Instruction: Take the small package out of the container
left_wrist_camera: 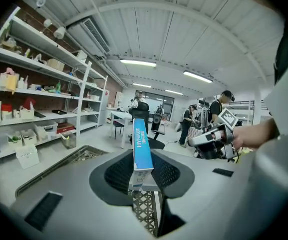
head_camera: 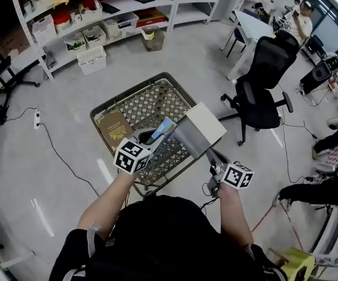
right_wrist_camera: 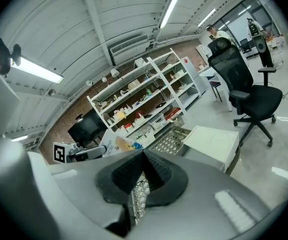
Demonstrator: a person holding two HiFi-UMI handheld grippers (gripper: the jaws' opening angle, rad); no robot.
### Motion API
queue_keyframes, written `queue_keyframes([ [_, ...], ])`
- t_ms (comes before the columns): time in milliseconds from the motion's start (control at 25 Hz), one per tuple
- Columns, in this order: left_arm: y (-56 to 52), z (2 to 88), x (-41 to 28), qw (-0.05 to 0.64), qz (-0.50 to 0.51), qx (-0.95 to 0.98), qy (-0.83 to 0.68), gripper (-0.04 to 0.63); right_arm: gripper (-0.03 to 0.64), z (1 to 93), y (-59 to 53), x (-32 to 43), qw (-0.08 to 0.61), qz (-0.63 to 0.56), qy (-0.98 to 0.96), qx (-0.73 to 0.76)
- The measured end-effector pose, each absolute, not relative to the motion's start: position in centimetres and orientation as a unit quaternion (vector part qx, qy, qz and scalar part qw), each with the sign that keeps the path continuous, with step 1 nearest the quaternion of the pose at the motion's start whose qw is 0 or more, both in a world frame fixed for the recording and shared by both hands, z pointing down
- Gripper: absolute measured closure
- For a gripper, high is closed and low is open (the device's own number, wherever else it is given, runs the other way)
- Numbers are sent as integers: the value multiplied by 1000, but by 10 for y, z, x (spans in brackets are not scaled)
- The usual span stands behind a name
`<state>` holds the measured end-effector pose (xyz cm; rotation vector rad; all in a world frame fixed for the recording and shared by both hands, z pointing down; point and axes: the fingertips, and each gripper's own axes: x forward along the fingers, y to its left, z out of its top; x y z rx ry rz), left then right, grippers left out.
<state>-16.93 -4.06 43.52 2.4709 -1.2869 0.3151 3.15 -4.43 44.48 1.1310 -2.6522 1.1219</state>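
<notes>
Head view: the small package (head_camera: pixel 164 129), a slim blue-and-white cardboard box, is already up out of the basket (head_camera: pixel 98 115) and sits clamped in the left claw (head_camera: pixel 157 134), above the brown-rimmed wire lattice. The right claw (head_camera: pixel 215 160) hangs nearby beside a plain white box (head_camera: pixel 202 124). The left hand alone has the load, so carrying it past the rim looks like its job.

Left gripper view: the ribbed black pads (left_wrist_camera: pixel 115 174) pinch the package (left_wrist_camera: pixel 142 144) by its flat faces. Its long axis runs out along the jaws, narrow edge toward the camera.

Right gripper view: the right claw (right_wrist_camera: pixel 144 156) is closed on nothing, its tips meeting. The smooth white box (right_wrist_camera: pixel 211 143) lies to its right, apart from it.
</notes>
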Motion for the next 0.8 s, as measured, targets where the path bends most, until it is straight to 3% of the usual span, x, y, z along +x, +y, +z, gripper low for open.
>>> queue_keyframes([
  [320,-3,408,-192,158,88,844,-505,497,604,391,-19,90,-23,279,-876,392],
  [800,65,349,-159,121,59,824,-550,497,606,329,72,138,-124,206,-914,328],
])
